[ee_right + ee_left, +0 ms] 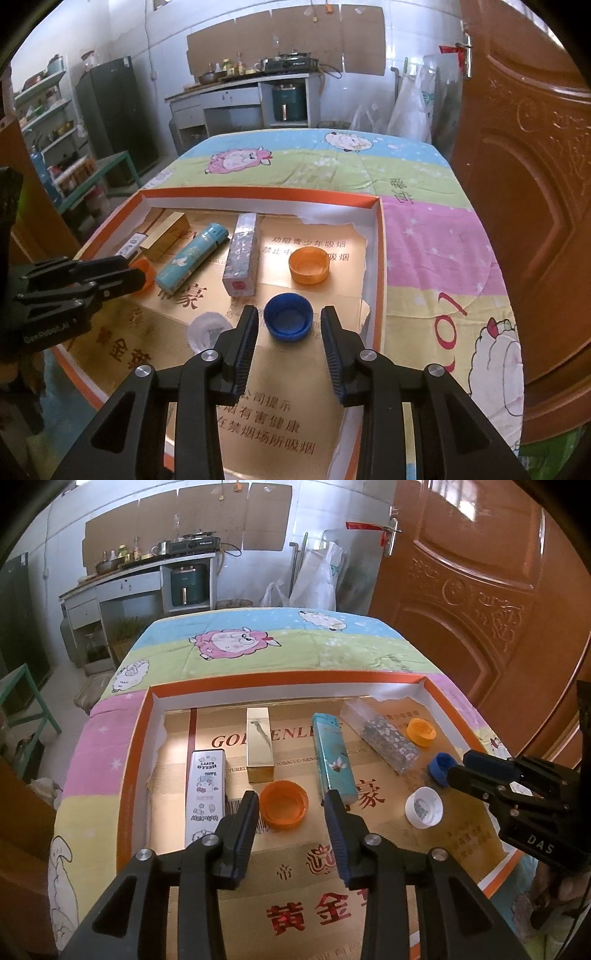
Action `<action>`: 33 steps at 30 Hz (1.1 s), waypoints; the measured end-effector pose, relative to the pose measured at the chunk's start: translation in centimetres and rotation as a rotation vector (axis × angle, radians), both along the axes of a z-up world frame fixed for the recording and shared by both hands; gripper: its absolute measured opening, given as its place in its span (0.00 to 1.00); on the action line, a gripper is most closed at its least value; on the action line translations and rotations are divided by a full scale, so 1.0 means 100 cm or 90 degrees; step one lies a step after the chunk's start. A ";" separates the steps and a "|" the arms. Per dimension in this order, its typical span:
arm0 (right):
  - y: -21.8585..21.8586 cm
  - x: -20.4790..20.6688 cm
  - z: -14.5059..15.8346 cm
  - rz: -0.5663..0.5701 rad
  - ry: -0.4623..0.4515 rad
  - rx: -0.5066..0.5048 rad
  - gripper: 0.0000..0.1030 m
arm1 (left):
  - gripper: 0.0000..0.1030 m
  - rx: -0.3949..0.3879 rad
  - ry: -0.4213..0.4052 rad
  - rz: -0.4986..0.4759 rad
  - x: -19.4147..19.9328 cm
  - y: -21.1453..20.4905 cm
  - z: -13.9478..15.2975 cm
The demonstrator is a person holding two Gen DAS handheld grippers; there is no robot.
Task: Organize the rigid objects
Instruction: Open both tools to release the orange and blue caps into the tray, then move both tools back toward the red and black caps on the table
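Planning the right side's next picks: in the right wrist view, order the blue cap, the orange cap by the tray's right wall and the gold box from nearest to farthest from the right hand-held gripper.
1. Blue cap: just ahead of the right hand-held gripper, between its open fingers.
2. Orange cap: farther back, slightly right.
3. Gold box: far left corner of the tray.

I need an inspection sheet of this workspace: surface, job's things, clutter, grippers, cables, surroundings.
Surface: orange-rimmed tray lined with gold card, on a cartoon cloth.
Job's things: four slim boxes lying flat; orange cap, small orange cap, blue cap, white cap, all open side up.
Clutter: nothing seen.
Grippers: left gripper open around the orange cap; right gripper open around the blue cap.
Cables: nothing seen on the tray.
Surroundings: wooden door, kitchen counter.
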State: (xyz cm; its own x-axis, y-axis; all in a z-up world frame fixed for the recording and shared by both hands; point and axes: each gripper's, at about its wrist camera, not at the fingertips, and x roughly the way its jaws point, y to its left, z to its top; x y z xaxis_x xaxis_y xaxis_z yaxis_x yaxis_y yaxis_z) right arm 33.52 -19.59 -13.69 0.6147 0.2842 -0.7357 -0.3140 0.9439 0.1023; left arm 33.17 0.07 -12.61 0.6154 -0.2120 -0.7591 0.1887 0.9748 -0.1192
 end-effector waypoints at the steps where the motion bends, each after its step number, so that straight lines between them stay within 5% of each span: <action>1: 0.000 -0.001 0.001 0.000 0.000 0.000 0.35 | 0.36 0.000 -0.001 0.000 -0.001 -0.001 0.001; 33: 0.003 -0.069 0.047 -0.003 -0.041 0.005 0.35 | 0.36 -0.009 -0.047 0.002 -0.070 0.004 0.049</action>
State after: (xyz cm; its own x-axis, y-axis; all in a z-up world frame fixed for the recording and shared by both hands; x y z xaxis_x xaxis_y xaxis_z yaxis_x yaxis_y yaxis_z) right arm 26.65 -19.25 -9.00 0.6623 0.2861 -0.6925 -0.3150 0.9449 0.0891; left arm 26.14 0.48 -7.73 0.6703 -0.2196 -0.7089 0.1940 0.9739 -0.1183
